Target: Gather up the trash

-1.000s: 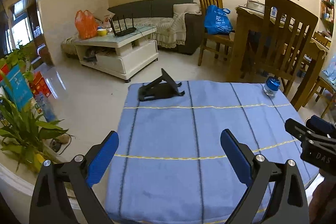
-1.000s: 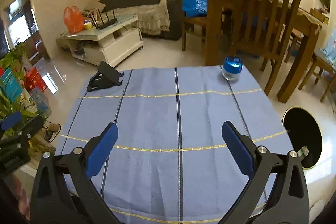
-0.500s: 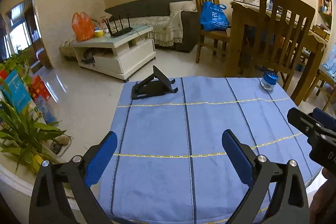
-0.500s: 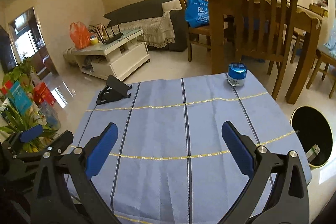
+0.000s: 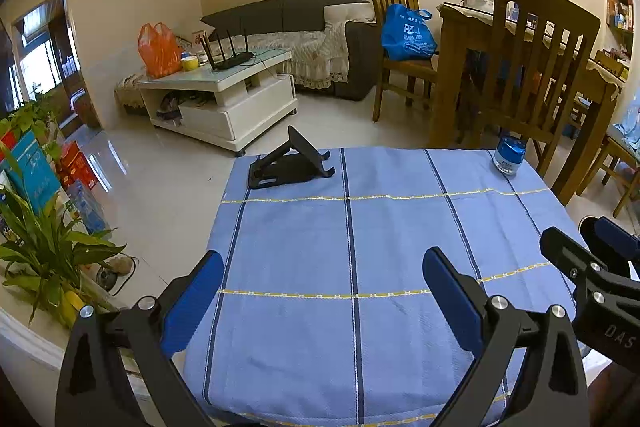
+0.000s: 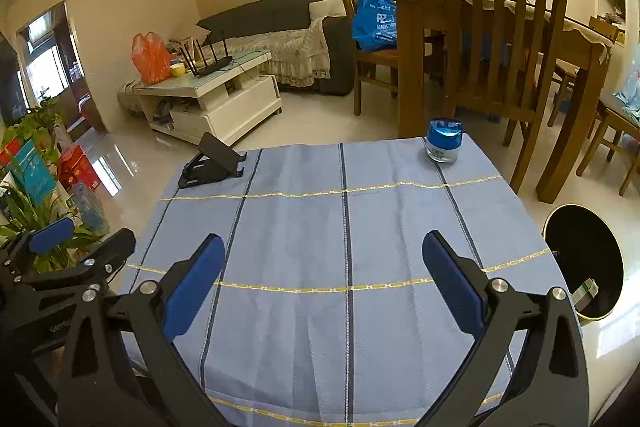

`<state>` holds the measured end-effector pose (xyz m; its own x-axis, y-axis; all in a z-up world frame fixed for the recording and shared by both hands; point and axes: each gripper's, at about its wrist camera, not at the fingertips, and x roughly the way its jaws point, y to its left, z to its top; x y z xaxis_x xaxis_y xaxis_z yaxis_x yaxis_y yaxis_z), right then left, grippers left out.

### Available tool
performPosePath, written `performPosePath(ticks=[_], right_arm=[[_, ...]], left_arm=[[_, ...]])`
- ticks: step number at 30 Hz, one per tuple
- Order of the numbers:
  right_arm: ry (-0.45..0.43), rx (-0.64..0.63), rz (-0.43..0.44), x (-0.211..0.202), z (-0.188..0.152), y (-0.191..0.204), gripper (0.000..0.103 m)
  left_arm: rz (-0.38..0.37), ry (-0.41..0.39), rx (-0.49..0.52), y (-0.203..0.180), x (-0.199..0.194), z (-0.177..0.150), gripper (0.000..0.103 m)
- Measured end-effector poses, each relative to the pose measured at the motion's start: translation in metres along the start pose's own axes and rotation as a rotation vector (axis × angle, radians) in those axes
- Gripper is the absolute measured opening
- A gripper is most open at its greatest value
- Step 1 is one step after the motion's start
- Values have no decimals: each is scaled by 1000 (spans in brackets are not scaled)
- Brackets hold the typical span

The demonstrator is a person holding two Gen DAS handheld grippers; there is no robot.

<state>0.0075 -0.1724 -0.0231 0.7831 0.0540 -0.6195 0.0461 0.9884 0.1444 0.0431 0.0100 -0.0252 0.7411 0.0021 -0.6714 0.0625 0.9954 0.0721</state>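
Observation:
A table with a blue striped cloth [image 5: 360,235] [image 6: 340,227] lies in front of both grippers. My left gripper [image 5: 322,291] is open and empty over its near edge. My right gripper [image 6: 320,279] is open and empty too, beside the left one. A black round bin [image 6: 582,263] stands on the floor right of the table, with a small carton [image 6: 585,291] inside. A small jar with a blue lid [image 6: 444,141] [image 5: 509,155] stands at the table's far right corner. A black folding stand [image 5: 290,163] [image 6: 214,163] sits at the far left corner.
Wooden chairs [image 6: 500,39] and a dining table [image 6: 520,23] stand behind the cloth on the right. A white coffee table [image 5: 224,99] with a router and an orange bag is at the back left. Potted plants [image 5: 44,251] and boxes line the left.
Both grippers have risen and pulled back a little, so both views look less steeply down at the cloth. Their jaws stay open and empty.

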Motion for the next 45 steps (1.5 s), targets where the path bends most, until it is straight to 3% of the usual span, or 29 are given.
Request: performPosePath(ticks=[45], right_arm=[[-4, -5, -36, -1, -2, -12, 98]], left_arm=[[-18, 0, -8, -2, -4, -1, 96]])
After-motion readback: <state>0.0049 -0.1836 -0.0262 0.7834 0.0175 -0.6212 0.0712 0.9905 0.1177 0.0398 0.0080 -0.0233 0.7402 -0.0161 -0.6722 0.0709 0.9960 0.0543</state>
